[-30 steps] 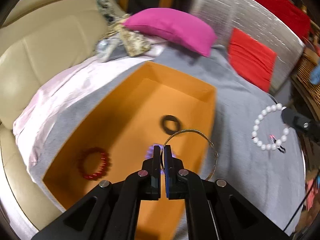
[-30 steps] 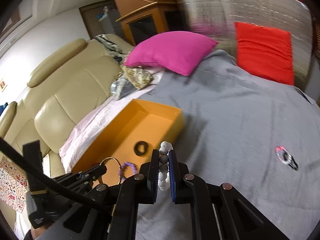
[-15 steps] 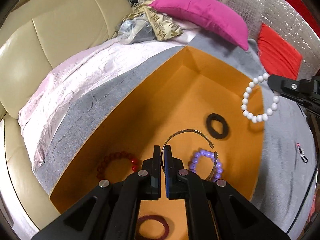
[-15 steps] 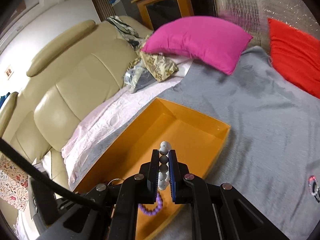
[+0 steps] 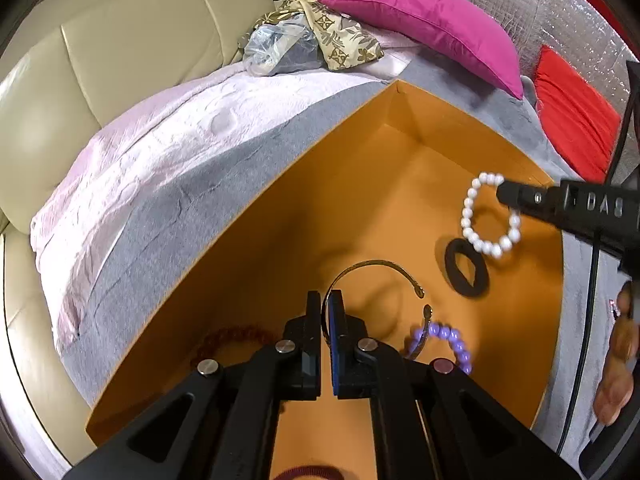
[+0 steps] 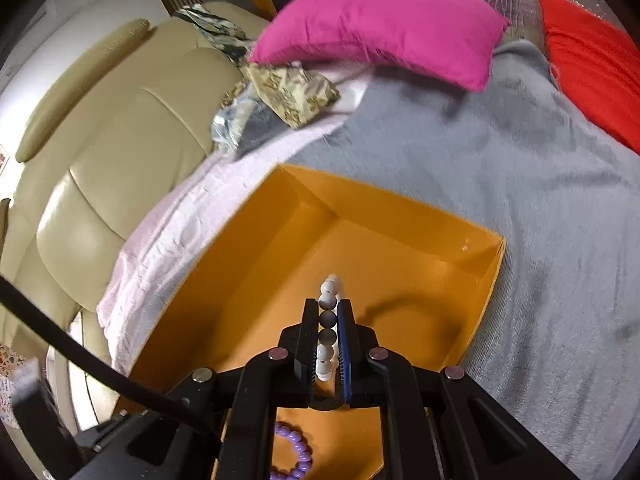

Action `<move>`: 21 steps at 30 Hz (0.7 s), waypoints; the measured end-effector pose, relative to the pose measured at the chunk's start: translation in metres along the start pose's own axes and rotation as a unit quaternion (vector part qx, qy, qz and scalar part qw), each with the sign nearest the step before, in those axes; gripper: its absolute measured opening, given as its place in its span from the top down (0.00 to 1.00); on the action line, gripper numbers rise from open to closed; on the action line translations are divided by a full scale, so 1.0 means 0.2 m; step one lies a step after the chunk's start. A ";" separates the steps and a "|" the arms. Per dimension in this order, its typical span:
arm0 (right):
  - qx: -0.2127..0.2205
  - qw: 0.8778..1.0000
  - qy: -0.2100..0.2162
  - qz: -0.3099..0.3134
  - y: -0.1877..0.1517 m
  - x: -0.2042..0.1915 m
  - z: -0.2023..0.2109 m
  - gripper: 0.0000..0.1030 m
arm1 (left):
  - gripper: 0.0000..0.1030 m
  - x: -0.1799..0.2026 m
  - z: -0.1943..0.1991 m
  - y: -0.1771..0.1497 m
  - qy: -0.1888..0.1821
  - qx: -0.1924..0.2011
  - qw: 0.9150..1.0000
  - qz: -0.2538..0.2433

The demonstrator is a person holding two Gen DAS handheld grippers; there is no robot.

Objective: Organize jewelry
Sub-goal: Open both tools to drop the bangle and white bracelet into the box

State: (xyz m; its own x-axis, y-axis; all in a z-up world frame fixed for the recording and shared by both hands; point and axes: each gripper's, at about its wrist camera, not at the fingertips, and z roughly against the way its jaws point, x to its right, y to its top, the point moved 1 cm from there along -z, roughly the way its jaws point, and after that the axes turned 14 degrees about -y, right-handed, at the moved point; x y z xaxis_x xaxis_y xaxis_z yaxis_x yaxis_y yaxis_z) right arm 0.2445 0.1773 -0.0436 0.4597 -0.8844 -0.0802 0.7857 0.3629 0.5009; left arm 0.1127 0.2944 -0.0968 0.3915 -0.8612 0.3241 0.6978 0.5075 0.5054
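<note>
My left gripper [image 5: 326, 300] is shut on a thin gold cuff bangle [image 5: 376, 266] and holds it over the floor of the orange box [image 5: 280, 200]. My right gripper [image 6: 328, 312] is shut on a white pearl bracelet [image 6: 329, 294], also held over the box; the bracelet hangs from the right gripper's tip in the left wrist view [image 5: 486, 240]. In the box lie a black hair tie [image 5: 466, 268], a purple bead bracelet [image 5: 448, 338], a dark red bead bracelet [image 5: 236, 338] and a maroon ring [image 5: 308, 473] partly hidden at the bottom edge.
The box sits on a grey blanket [image 6: 540, 200] over a beige sofa [image 5: 120, 40]. A pink pillow [image 6: 380, 24], a red cushion [image 6: 592, 60], a patterned cloth [image 6: 292, 88] and a plastic bag [image 5: 276, 48] lie behind it. A small trinket [image 5: 613, 306] lies on the blanket right of the box.
Both grippers moved forward over the orange box. The pearl bracelet came from above the blanket to over the box interior. The bangle sits lower and deeper in the box.
</note>
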 end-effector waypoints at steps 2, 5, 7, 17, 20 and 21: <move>-0.007 1.000 -0.003 0.004 -0.01 0.00 -0.02 0.90 | 0.96 0.00 -0.02 0.02 0.003 -0.003 1.000 0.001; -0.015 1.000 -0.014 0.008 -0.01 -0.01 -0.04 0.89 | 0.96 -0.01 -0.04 0.03 0.014 -0.005 1.000 0.006; -0.022 0.999 -0.023 0.010 -0.01 -0.01 -0.05 0.88 | 0.96 -0.02 -0.04 0.04 0.021 -0.006 1.000 0.009; 0.000 0.999 -0.044 0.020 0.03 0.00 0.09 0.38 | 0.37 -0.01 0.08 0.06 0.037 0.031 0.999 0.012; 0.010 0.998 -0.053 0.025 0.02 0.02 0.15 0.33 | 0.37 0.00 0.14 0.06 0.033 0.036 0.999 0.013; 0.014 0.998 -0.057 0.027 0.01 0.02 0.17 0.32 | 0.37 0.00 0.15 0.06 0.035 0.039 0.999 0.014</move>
State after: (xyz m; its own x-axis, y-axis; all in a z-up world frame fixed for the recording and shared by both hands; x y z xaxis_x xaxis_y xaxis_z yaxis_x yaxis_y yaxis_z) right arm 0.2335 0.1633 -0.0133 0.4496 -0.8920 0.0461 0.7485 0.4044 0.5256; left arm 0.1037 0.3008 -0.0665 0.4531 -0.8455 0.2827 0.6388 0.5291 0.5585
